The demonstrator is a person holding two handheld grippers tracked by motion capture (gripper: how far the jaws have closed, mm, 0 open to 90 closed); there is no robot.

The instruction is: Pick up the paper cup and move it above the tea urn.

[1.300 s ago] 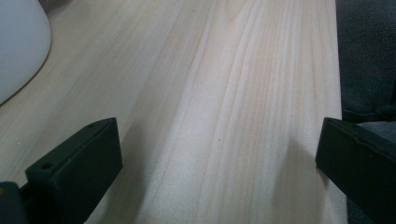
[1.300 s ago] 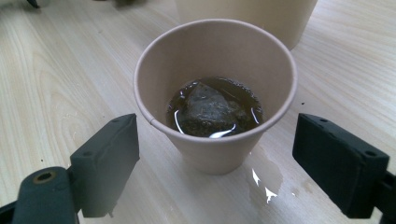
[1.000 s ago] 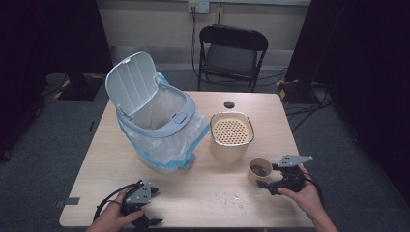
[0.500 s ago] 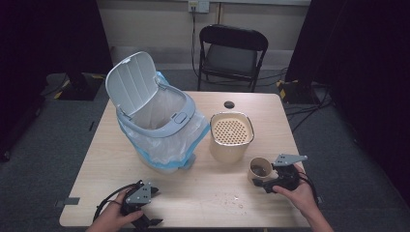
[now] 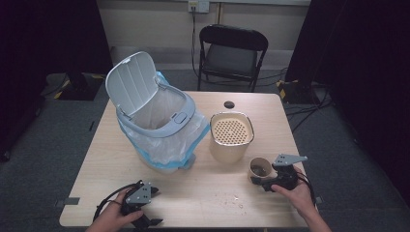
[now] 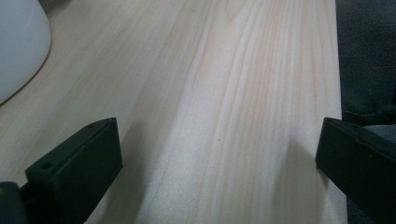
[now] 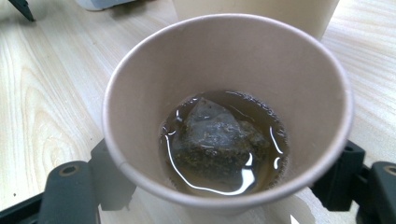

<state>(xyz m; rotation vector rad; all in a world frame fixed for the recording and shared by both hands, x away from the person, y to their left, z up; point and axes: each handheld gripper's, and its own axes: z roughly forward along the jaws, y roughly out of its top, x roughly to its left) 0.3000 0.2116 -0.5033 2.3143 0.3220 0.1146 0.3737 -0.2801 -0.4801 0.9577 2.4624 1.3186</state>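
A brown paper cup [image 5: 261, 168] stands near the table's front right; it holds a little dark tea and a soaked tea bag [image 7: 215, 140]. My right gripper [image 5: 259, 181] reaches it from the right. Its jaws have just been closing, and the cup [image 7: 224, 60] now sits between them with both pads [image 7: 338, 175] against its lower wall. My left gripper [image 5: 153, 207] rests at the front left of the table [image 5: 203, 193]. Its jaws [image 6: 219, 154] stand wide open over bare wood with nothing between them.
A grey flip-lid bin [image 5: 159, 125], lid up and lined with a white and blue bag, stands at the middle left. A beige container with a perforated top [image 5: 231, 135] sits just behind the cup. Crumbs [image 5: 237, 198] lie near the front edge. A black chair [image 5: 232, 53] stands beyond the table.
The right gripper's jaws have closed in around the paper cup, and the hand has shifted slightly toward it. The left gripper has kept still.
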